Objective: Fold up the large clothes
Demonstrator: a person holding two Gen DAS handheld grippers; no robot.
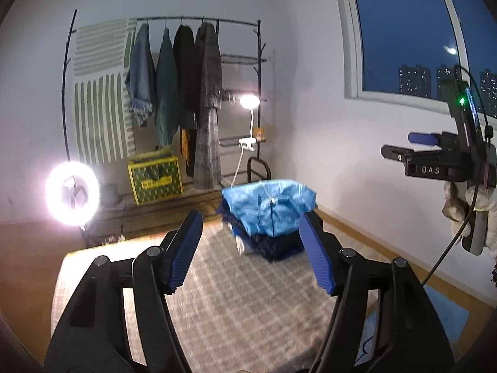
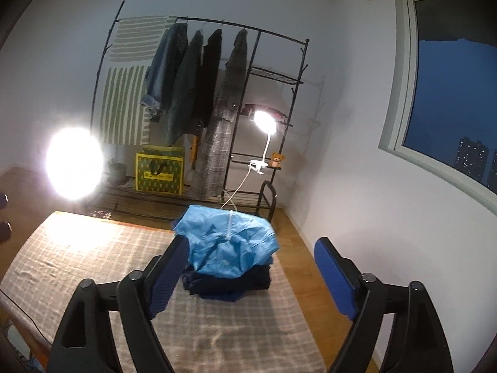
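A light blue jacket [image 1: 267, 205] [image 2: 230, 242] lies folded on top of a dark navy garment [image 1: 276, 245] [image 2: 223, 286]. The pile rests at the far end of a checked cloth [image 1: 233, 295] [image 2: 93, 248]. My left gripper [image 1: 250, 217] hangs over the cloth, short of the pile, open with nothing between its blue pads. My right gripper [image 2: 253, 242] is also open and empty, a little back from the pile, with the pile showing between its fingers. In the left wrist view the right gripper [image 1: 400, 146] appears at the right edge, held by a gloved hand.
Behind the cloth stands a black clothes rack [image 1: 198, 21] [image 2: 242, 28] with several hanging garments. A bright ring light [image 1: 73, 192] [image 2: 74, 163] is at the left and a clip lamp [image 1: 250, 101] [image 2: 265, 122] sits on the rack. A yellow bag [image 1: 155, 180] stands below. A wall with a window [image 1: 410, 40] is on the right.
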